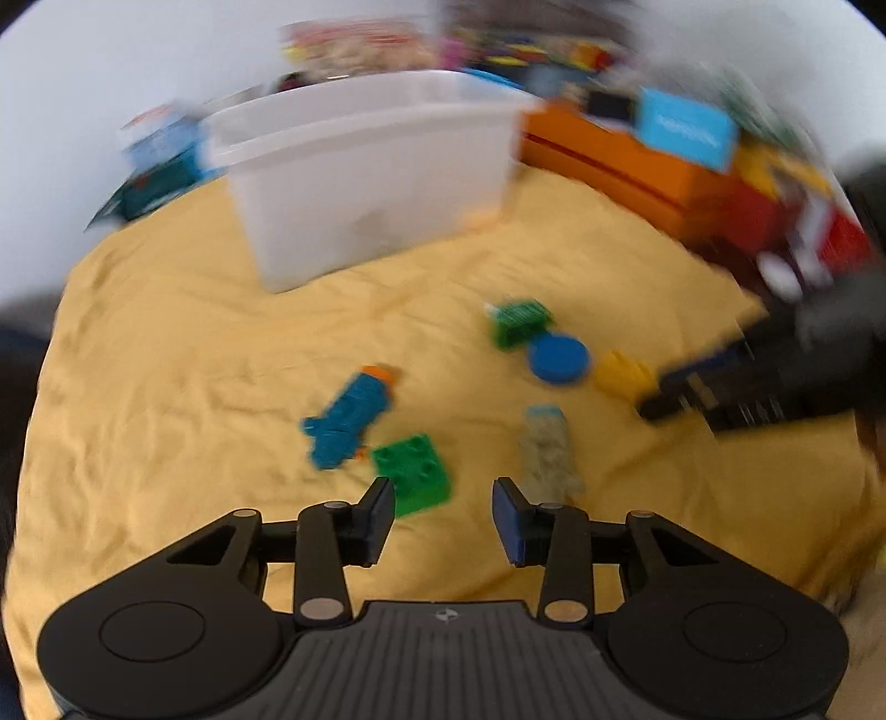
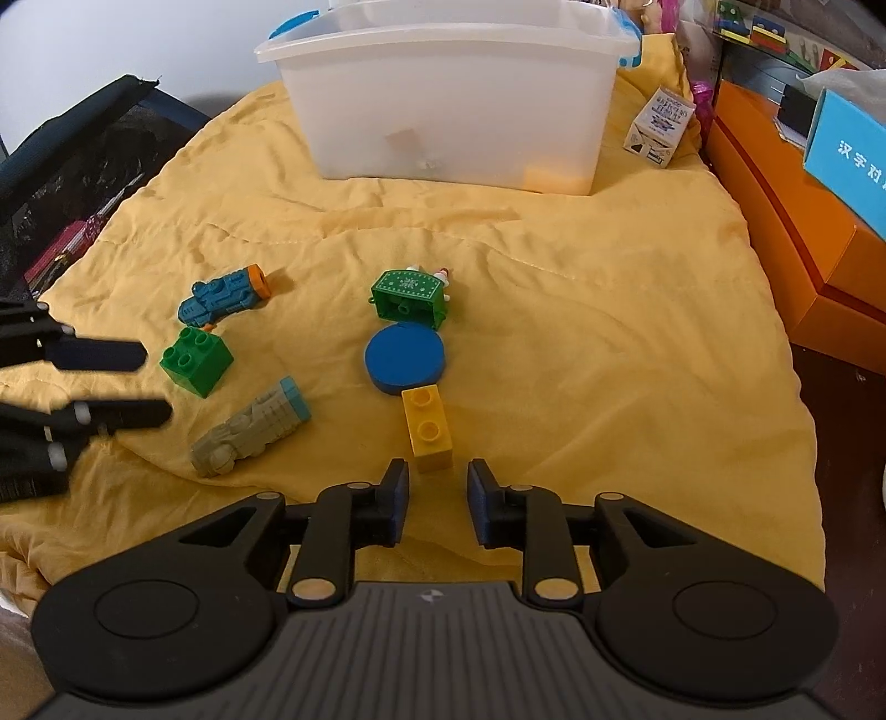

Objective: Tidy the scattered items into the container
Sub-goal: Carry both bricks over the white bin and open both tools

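Toys lie scattered on a yellow cloth (image 2: 581, 343): a blue toy train (image 2: 224, 296), a green brick (image 2: 196, 360), a grey toy train (image 2: 249, 429), a green toy box (image 2: 410, 296), a blue disc (image 2: 404, 357) and a yellow brick (image 2: 426, 429). A translucent white container (image 2: 448, 99) stands at the back. My left gripper (image 1: 443, 507) is open just short of the green brick (image 1: 412, 473) and the grey train (image 1: 548, 457), nothing between its fingers. My right gripper (image 2: 437, 495) is open just short of the yellow brick. The left gripper (image 2: 152, 382) shows at the left of the right wrist view.
An orange box (image 2: 786, 238) with a blue carton (image 2: 847, 160) on it lines the right side. A small white carton (image 2: 659, 127) stands right of the container. A dark bag (image 2: 72, 177) lies at the left edge of the cloth. More toy boxes (image 1: 354, 47) sit behind the container.
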The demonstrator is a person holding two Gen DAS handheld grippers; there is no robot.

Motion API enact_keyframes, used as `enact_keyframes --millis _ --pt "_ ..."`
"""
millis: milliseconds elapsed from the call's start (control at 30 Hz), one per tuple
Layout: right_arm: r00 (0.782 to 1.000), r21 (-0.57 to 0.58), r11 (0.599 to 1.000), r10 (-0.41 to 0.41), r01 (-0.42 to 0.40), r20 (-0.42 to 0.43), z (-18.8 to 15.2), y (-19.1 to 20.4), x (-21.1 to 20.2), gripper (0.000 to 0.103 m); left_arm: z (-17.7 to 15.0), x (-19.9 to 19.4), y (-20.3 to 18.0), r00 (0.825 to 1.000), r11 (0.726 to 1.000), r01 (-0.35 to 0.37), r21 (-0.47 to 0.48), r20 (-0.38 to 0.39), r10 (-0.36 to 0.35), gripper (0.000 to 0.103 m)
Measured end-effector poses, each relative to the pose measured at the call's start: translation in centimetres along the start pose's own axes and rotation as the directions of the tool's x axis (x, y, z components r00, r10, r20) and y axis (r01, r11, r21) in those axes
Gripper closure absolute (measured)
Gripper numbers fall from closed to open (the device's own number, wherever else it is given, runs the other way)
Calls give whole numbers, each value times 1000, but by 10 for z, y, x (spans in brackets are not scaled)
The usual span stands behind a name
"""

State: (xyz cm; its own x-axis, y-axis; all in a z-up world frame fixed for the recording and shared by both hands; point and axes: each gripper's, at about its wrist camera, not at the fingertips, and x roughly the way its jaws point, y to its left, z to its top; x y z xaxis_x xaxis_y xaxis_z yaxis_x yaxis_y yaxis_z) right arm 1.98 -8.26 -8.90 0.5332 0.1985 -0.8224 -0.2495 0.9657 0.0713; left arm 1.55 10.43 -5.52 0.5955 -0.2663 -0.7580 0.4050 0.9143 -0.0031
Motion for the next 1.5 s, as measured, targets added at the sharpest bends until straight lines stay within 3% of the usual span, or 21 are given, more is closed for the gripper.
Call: enact_keyframes --millis 100,233,267,333,367,400,500,633,800,900,1033,1100,1133,1200,1300,1400,1500 --pt "1000 5 1000 5 -5 2 1 -1 1 76 6 12 17 1000 991 8 -130 -19 -11 56" --pt "999 -17 1000 2 -2 33 6 2 3 65 7 34 14 998 995 -18 -101 -69 11 58" --pt "999 -30 1000 -2 4 40 6 3 5 64 6 39 14 997 994 0 -113 -83 -9 66" --pt "999 -37 999 -7 8 37 7 3 10 65 4 39 16 996 992 8 -127 -84 -19 67" --pt "1000 -41 999 -5 7 29 7 3 13 79 5 38 17 996 992 12 -126 -85 -22 67" --pt "1000 -45 999 -2 3 23 7 2 13 86 6 36 18 996 992 19 -127 -80 -29 67" --pt "999 -64 998 9 -6 44 14 2 -1 86 23 16 23 998 990 52 -131 -29 -56 67" --pt "986 -110 994 15 3 164 55 5 -32 86 75 -9 29 993 992 82 -94 98 -73 67" --pt "941 -119 992 -6 49 338 136 1 -52 86 161 -19 50 962 996 55 -67 272 -35 67" --pt "921 -100 990 -56 102 386 183 -6 -42 86 208 5 59 962 998 -30 -50 269 43 67" --pt "941 -30 994 -89 104 328 223 -22 -6 85 237 49 72 973 997 -49 -63 224 62 67" --pt "948 -35 991 -116 132 297 226 -25 11 65 238 63 71 981 998 -42 -55 189 52 60" --pt "953 -30 991 -120 133 279 225 -26 17 65 234 61 72 981 998 -33 -53 192 42 55" --pt "943 -11 994 -100 110 318 212 -30 10 66 224 52 66 971 999 -36 -17 234 39 41" --pt "931 9 997 -72 73 358 199 -32 -8 66 207 27 61 960 999 -51 4 277 47 40" --pt "921 -4 999 -39 44 387 181 -31 -28 61 186 2 60 960 999 34 -27 280 -25 30" --pt "941 -30 999 -8 19 337 150 -28 -31 61 146 -7 51 974 997 60 -54 224 -47 29"
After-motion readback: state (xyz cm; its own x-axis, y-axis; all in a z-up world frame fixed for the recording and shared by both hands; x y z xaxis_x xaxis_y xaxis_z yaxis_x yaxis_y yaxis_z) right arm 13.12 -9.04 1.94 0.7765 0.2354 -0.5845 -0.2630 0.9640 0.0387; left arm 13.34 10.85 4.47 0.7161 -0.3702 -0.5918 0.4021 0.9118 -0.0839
